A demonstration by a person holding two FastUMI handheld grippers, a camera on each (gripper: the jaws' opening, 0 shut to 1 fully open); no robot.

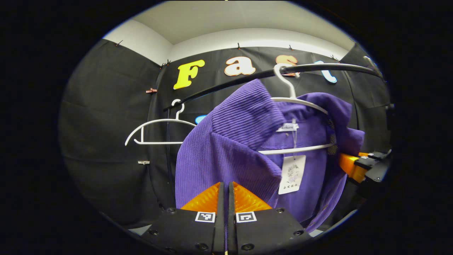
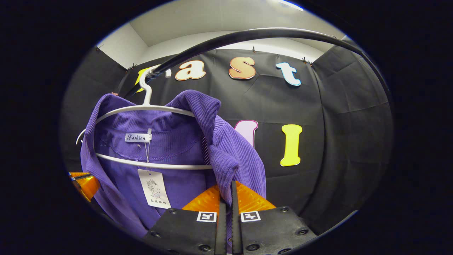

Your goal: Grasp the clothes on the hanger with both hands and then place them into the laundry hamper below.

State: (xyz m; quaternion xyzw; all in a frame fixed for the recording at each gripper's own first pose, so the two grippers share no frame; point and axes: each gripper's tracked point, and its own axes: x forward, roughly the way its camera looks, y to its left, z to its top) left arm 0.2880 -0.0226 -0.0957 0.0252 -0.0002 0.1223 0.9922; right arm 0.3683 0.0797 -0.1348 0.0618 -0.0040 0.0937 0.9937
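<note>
A purple corduroy garment (image 1: 230, 156) hangs on a white hanger (image 1: 300, 102) from a black rail (image 1: 247, 76). In the left gripper view my left gripper (image 1: 225, 186) is shut, its tips pinching the near shoulder fabric. My right gripper (image 1: 348, 164) presses into the garment's far side. In the right gripper view the garment (image 2: 170, 141) drapes off its hanger (image 2: 141, 108), and a fold runs down between the fingers of my right gripper (image 2: 228, 194), which is shut on it. The left gripper (image 2: 83, 184) shows at the garment's left edge. Both shoulders are bunched up off the hanger.
An empty white hanger (image 1: 155, 122) hangs farther left on the rail (image 2: 247, 35). A white paper tag (image 1: 292, 173) dangles from the collar label (image 2: 138, 137). The black cloth wall stands close behind the rail.
</note>
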